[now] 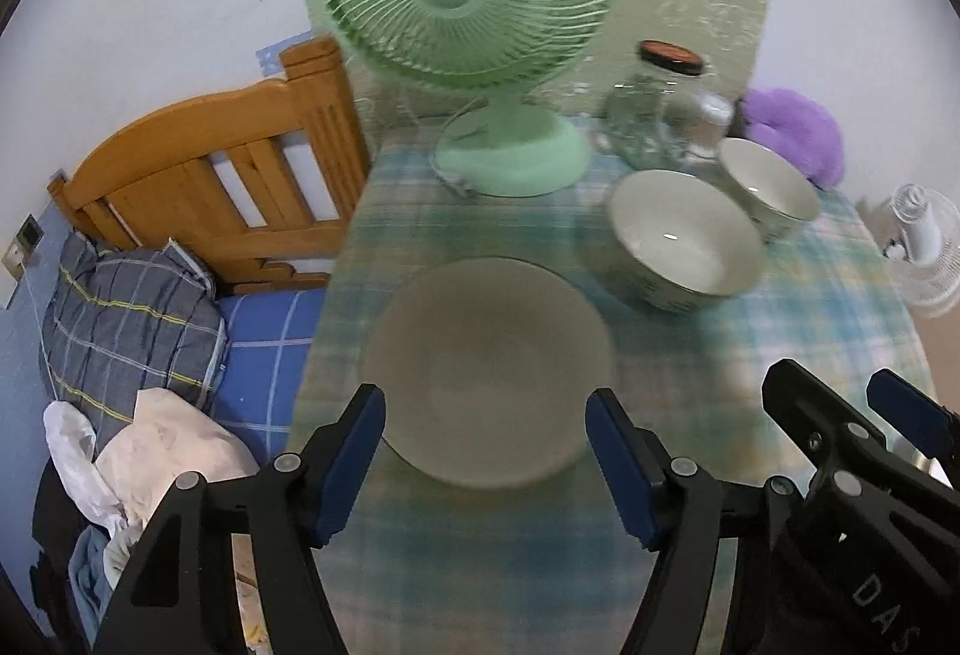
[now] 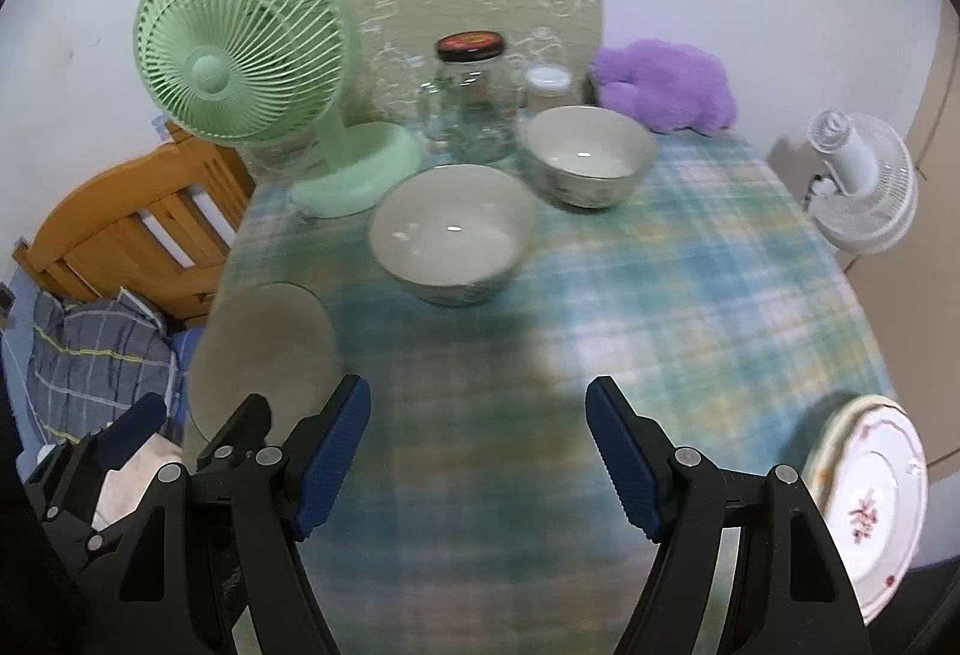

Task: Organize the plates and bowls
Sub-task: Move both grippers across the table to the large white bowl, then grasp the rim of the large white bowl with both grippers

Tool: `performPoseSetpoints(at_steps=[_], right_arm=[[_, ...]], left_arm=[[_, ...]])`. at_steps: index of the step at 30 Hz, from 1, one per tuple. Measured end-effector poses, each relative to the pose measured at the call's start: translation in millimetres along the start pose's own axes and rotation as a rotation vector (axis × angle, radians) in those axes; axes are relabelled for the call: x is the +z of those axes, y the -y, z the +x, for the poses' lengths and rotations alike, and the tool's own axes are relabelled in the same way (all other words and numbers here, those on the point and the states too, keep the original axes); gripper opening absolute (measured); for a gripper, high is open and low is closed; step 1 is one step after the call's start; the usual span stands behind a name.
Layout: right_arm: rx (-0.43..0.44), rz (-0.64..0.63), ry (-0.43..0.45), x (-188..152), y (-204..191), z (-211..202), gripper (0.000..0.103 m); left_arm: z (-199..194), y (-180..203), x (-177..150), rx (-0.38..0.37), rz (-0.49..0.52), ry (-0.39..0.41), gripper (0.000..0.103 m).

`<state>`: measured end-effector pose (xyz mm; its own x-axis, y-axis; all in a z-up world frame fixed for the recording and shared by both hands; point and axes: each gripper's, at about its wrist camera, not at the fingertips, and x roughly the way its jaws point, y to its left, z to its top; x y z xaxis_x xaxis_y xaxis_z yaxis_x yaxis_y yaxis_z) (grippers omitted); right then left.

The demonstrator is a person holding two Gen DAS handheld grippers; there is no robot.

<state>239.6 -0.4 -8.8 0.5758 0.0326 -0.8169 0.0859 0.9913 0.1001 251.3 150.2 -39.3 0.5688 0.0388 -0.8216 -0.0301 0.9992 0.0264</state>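
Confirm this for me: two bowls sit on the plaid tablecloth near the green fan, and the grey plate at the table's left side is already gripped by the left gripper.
Not quite. The left gripper is open and holds nothing; the grey plate lies flat on the tablecloth ahead of it, as the left wrist view shows. The rest holds: the near bowl and far bowl sit by the green fan.

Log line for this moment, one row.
left gripper: open, over grey plate | right gripper: open, empty | two bowls apart | floral plate at table edge

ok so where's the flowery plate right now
In the right wrist view, the floral plate sits at the table's near right edge, right of the right gripper.
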Motion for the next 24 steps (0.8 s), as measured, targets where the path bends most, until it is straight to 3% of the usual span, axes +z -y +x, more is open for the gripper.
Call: performPoseSetpoints(at_steps=[10, 12, 18, 20, 24], right_arm=[[0.014, -0.013, -0.046, 18.2, -50.6, 55.5, 0.071], [0.017, -0.019, -0.059, 18.7, -58.1, 65.8, 0.067], [0.008, -0.042, -0.102, 17.3, -77.3, 92.5, 0.052], [0.016, -0.045, -0.113, 16.5, -80.7, 99.4, 0.045], [0.03, -0.054, -0.144, 16.1, -85.6, 111.5, 0.024]], left_arm=[[47.6, -34.6, 18.7, -0.003, -0.012, -0.027, 0.065], [56.4, -37.4, 19.4, -0.011, -0.008, -0.042, 0.059], [76.4, -36.9, 18.5, -0.029, 0.016, -0.074, 0.041], [80.7, -36.8, 18.1, -0.033, 0.02, -0.084, 0.039], [87.8, -40.7, 16.9, -0.047, 0.006, -0.119, 0.033]])
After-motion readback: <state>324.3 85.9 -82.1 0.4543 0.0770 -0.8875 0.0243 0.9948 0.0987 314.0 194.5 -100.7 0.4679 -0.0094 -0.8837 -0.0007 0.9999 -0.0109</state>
